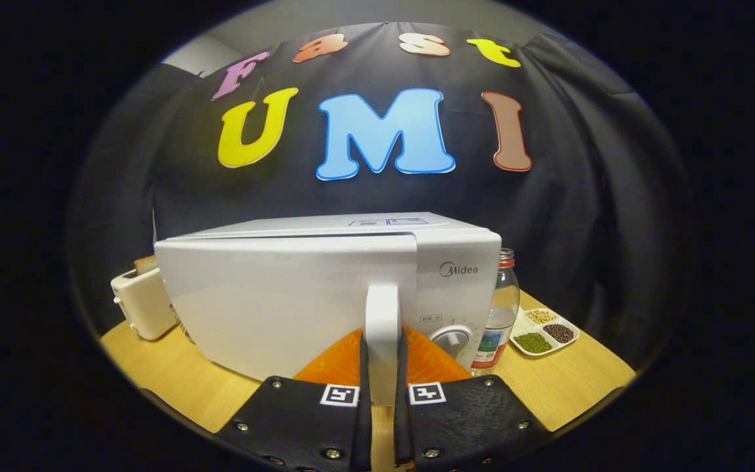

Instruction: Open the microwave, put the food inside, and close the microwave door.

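Observation:
A white microwave (325,288) stands on the wooden table (567,387), right in front of me. Its door (272,308) is swung a little way out from the body, so a narrow gap shows along the top edge. My gripper (383,387) is shut on the door's upright white handle (383,321), one finger on each side of it. The control dial (451,339) sits just right of the handle. I cannot see into the oven, and I see no food item for the oven.
A white toaster (143,307) with a slice of bread in it stands to the microwave's left. A glass bottle with a red cap (501,308) is close on its right, and beyond that a divided dish of beans (543,332).

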`<state>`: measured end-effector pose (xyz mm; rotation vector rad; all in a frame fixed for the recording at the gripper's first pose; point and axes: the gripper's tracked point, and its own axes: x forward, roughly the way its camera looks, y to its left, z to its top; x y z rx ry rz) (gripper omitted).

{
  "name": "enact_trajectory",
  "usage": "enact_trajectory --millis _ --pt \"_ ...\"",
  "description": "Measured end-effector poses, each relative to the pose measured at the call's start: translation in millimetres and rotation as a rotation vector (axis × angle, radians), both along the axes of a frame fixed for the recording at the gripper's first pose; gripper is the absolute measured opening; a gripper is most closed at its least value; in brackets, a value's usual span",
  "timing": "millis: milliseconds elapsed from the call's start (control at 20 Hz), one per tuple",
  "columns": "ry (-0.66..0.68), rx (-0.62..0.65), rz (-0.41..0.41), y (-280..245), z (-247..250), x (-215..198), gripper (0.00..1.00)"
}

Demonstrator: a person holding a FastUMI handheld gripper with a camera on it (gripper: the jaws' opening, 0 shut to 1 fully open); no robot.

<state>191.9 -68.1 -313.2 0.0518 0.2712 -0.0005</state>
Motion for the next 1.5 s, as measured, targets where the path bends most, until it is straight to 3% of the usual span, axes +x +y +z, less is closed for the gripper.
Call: enact_trajectory --millis 500,800,1100,1500 --pt "0.054 0.032 0.107 56.9 11.6 -103.5 0.13" --pt "0.048 0.052 0.189 123.3 20.1 -163.7 0.13" --pt "0.011 0.078 0.241 195.9 25.0 -196.1 0.13" --pt "-0.077 0.027 0.027 276.0 32.7 -213.3 0.12"
